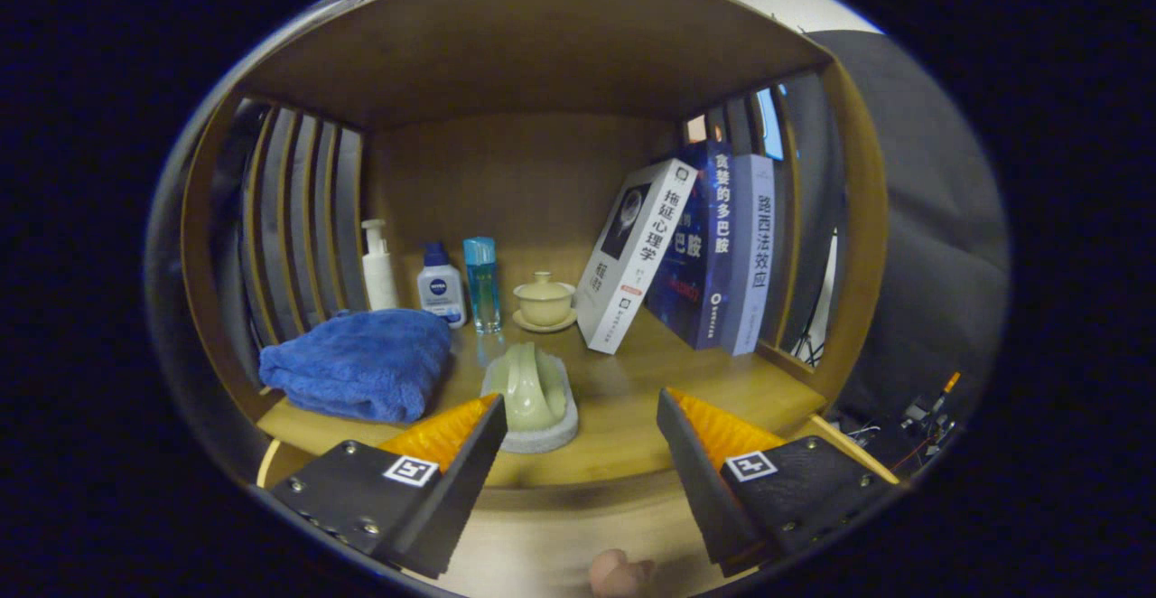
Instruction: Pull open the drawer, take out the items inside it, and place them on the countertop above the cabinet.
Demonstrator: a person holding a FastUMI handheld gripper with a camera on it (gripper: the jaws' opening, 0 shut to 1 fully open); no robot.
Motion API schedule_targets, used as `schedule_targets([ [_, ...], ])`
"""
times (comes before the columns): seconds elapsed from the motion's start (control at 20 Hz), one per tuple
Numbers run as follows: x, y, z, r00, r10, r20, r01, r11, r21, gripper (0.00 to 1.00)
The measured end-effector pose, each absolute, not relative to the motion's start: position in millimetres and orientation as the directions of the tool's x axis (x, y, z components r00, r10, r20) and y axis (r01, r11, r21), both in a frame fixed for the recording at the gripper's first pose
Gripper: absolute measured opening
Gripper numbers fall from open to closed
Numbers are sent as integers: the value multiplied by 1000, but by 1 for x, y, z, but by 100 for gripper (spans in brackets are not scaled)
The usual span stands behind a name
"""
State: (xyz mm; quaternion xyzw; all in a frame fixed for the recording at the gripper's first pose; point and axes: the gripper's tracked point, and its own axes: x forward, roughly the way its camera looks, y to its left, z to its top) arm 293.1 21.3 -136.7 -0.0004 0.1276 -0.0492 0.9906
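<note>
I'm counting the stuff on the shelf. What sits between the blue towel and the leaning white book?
In the gripper view, a pale green holder on a round stone base sits between the blue towel and the leaning white book. The gripper is open.

The tongs (582, 417) gape wide and empty over the worktop (632, 399). A pale green piece, perhaps a soap dish (531, 397), sits just ahead by the left finger. Blue towel (361, 363) left, bottles (442, 284) and lidded cup (544, 300) far, books (695, 250) leaning right.

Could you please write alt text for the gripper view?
The open gripper faces a wooden shelf with a pale green holder on a grey dish just ahead, a folded blue towel, three bottles, a lidded cup and three leaning books behind.
</note>
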Motion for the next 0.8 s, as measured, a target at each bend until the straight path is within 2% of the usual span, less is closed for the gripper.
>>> schedule_targets([
  [0.25,222,28,-111,980,-33,-195,45,997,56,100],
  [0.45,173,19,-88,988,-43,-146,56,994,90,100],
  [0.8,91,23,-112,991,-59,-116,65,997,52,100],
])
